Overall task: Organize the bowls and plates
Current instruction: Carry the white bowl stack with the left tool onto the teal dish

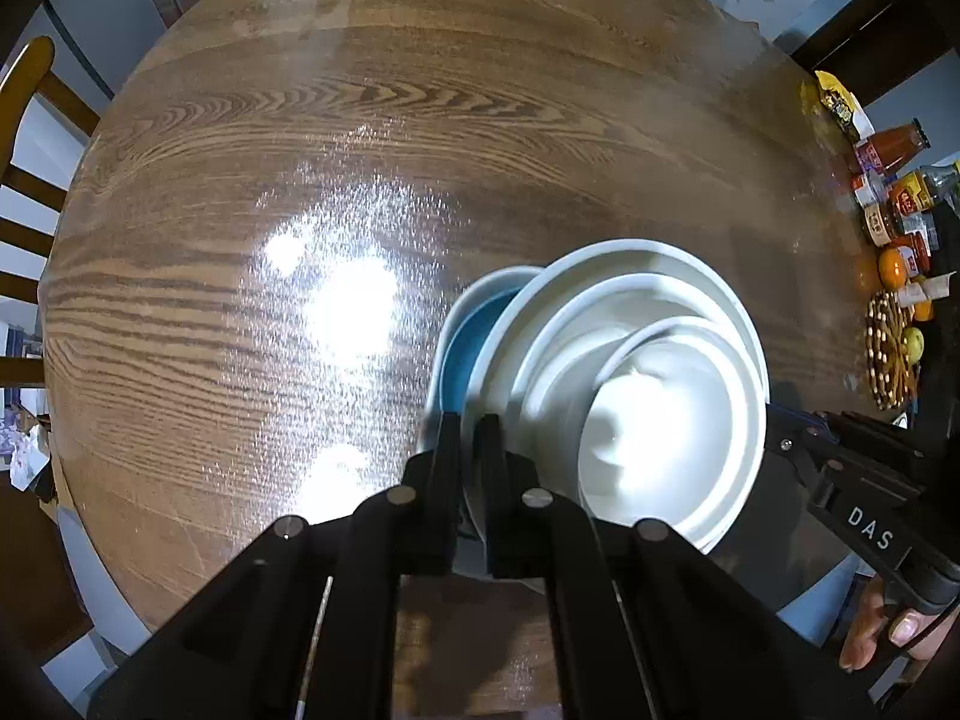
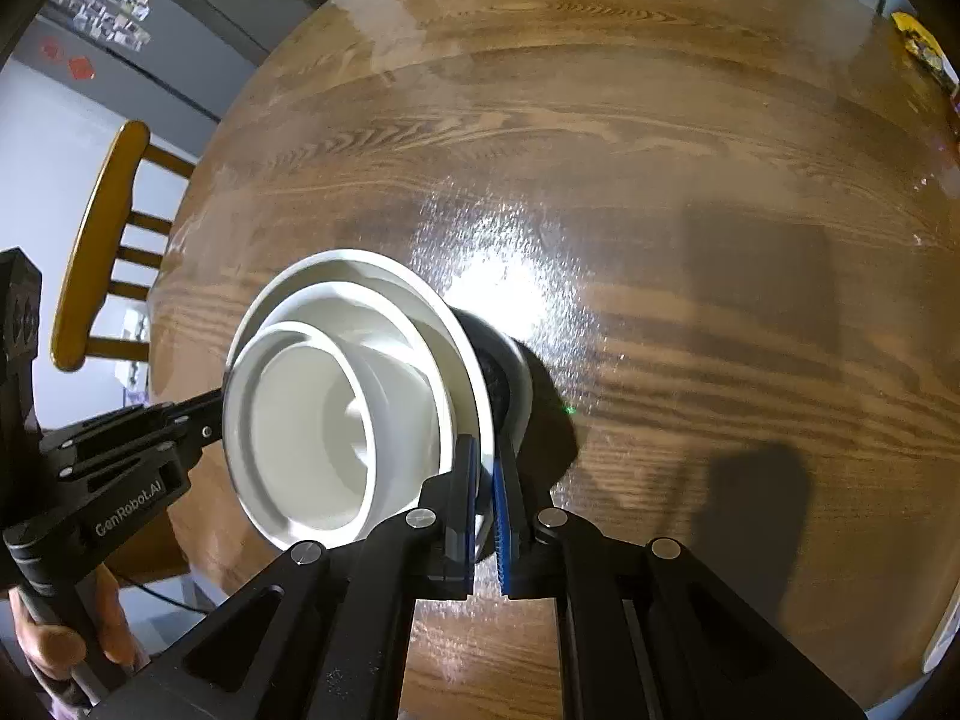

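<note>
Nested glossy white bowls (image 1: 648,396) pinched at rim: left gripper (image 1: 468,468), right gripper (image 2: 486,480); woodgrain table (image 1: 300,180).

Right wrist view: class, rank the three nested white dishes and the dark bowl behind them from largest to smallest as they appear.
1. Outer white plate
2. Middle white bowl
3. Innermost white bowl
Dark bowl: mostly hidden behind the plate, so it cannot be ranked.

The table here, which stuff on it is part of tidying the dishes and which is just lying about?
Part of the job:
stack of white bowls
blue bowl beside it
left gripper and right gripper, each clamped on the stack's rim

Just lying about:
sauce bottles
jars
oranges
woven trivet
wooden chair
</note>
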A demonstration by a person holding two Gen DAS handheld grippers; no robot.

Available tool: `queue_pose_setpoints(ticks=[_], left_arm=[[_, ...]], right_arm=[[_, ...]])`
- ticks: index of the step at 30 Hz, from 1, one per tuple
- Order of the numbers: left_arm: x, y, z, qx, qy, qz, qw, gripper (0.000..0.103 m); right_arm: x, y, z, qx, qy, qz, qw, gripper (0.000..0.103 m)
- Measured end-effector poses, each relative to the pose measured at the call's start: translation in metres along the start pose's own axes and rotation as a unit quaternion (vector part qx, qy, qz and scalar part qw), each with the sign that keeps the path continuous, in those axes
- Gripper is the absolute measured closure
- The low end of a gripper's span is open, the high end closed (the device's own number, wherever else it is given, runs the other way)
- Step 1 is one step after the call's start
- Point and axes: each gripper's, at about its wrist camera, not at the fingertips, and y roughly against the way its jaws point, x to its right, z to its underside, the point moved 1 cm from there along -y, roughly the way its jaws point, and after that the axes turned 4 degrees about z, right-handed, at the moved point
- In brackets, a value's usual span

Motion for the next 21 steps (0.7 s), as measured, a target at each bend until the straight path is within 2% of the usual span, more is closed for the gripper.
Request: queue_pose_setpoints(ticks=[9,15,21], left_arm=[[0.015,-0.006,-0.033,0.032,-0.005,-0.004,0.9995,0.103],[0.02,-0.013,-0.065,0.035,0.001,0.0,0.9994,0.103],[0.026,-0.017,-0.08,0.038,0.001,0.0,0.9993,0.103]], right_arm=[[0.012,0.005,-0.027,0.036,-0.012,0.025,0.999,0.095],[0.025,0.006,-0.051,0.046,-0.023,0.029,0.998,0.095],[0.029,0.005,-0.066,0.05,-0.031,0.03,0.998,0.095]])
